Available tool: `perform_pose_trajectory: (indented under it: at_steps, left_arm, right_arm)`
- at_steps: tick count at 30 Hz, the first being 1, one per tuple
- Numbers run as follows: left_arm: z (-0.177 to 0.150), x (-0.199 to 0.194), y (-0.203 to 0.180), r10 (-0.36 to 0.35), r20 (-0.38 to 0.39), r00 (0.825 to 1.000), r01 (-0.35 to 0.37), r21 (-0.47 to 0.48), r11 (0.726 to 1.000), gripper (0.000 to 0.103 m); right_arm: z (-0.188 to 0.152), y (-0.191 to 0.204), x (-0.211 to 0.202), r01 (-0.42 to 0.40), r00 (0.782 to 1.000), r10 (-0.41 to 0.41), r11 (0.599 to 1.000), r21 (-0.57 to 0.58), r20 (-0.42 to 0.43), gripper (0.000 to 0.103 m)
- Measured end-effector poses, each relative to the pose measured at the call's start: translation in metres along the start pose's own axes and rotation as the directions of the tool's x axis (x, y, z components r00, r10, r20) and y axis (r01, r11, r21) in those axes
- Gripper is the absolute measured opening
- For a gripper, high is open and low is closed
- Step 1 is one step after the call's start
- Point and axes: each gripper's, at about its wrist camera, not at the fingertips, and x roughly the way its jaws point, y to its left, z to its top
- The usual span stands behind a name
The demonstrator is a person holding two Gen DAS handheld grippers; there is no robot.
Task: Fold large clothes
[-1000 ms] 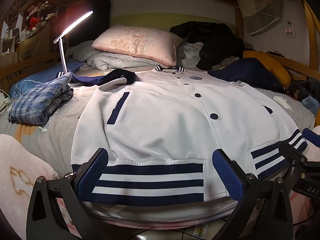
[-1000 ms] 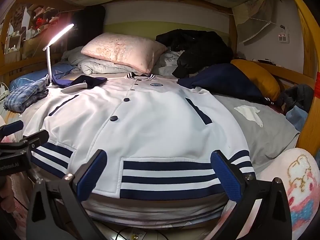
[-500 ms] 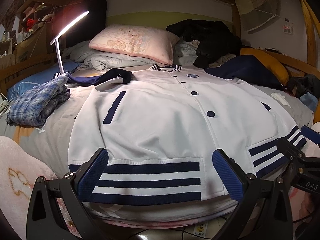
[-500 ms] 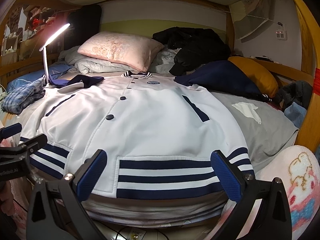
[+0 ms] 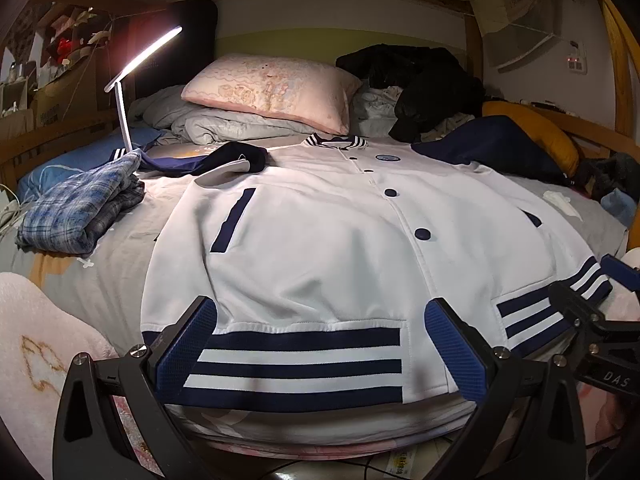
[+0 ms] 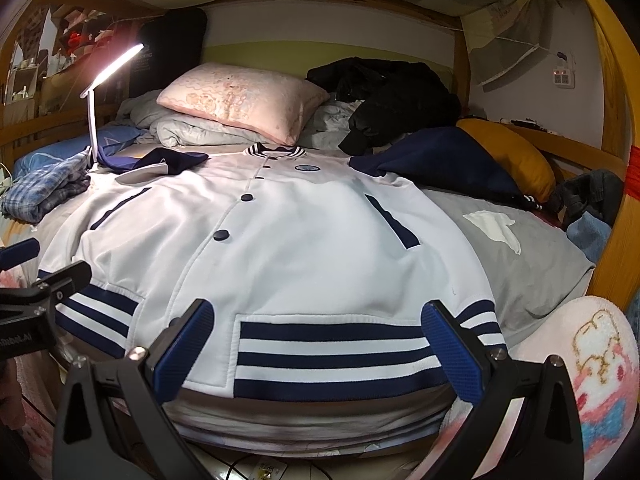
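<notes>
In the left wrist view, the white varsity jacket (image 5: 320, 240) lies flat and face up on the bed (image 5: 100, 276), with its navy buttons closed and its striped collar toward the pink pillow (image 5: 272, 88). The striped hem is at the near edge of the bed. The left gripper (image 5: 320, 344) is in front of this hem with its two blue fingers spread wide, and nothing is between them; the fingertips are near the hem, but I cannot tell if they touch it. At the right edge of this view the right gripper (image 5: 592, 312) is seen from the side, close to the striped corner of the hem. A folded plaid shirt (image 5: 80, 208) lies left of the jacket, and a lit desk lamp (image 5: 128, 80) stands behind it.

In the right wrist view, the same varsity jacket (image 6: 288, 248) fills the middle of the bed (image 6: 520, 272). The right gripper (image 6: 316, 340) is also wide open and empty, just before the right part of the hem. The left gripper (image 6: 44, 284) appears at the left edge. A black coat (image 6: 392, 96) is piled beside the pink pillow (image 6: 240, 96), and a mustard cushion (image 6: 512, 152) lies at the right behind a navy garment (image 6: 440, 160).
</notes>
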Motion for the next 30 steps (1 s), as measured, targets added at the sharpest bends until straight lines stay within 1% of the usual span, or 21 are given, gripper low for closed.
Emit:
perform_pose_trajectory:
  at_steps: [8, 12, 30]
  left_arm:
    - [-0.0004, 0.0045, -0.0027, -0.003, -0.015, 1.000, 0.003, 0.009, 1.000, 0.103]
    - [-0.0012, 0.0064, -0.0042, 0.010, -0.021, 1.000, -0.010, 0.020, 1.000, 0.103]
    - [-0.0013, 0.0064, -0.0031, 0.006, -0.019, 1.000, -0.006, 0.016, 1.000, 0.103]
  right_arm:
    - [-0.0004, 0.0014, -0.0002, 0.000, 1.000, 0.000, 1.000, -0.005, 0.001, 0.103]
    - [-0.0003, 0.0016, 0.0000, 0.001, 1.000, -0.001, 1.000, -0.006, -0.001, 0.103]
    - [-0.0007, -0.0001, 0.0011, 0.002, 1.000, -0.002, 1.000, -0.003, 0.000, 0.103]
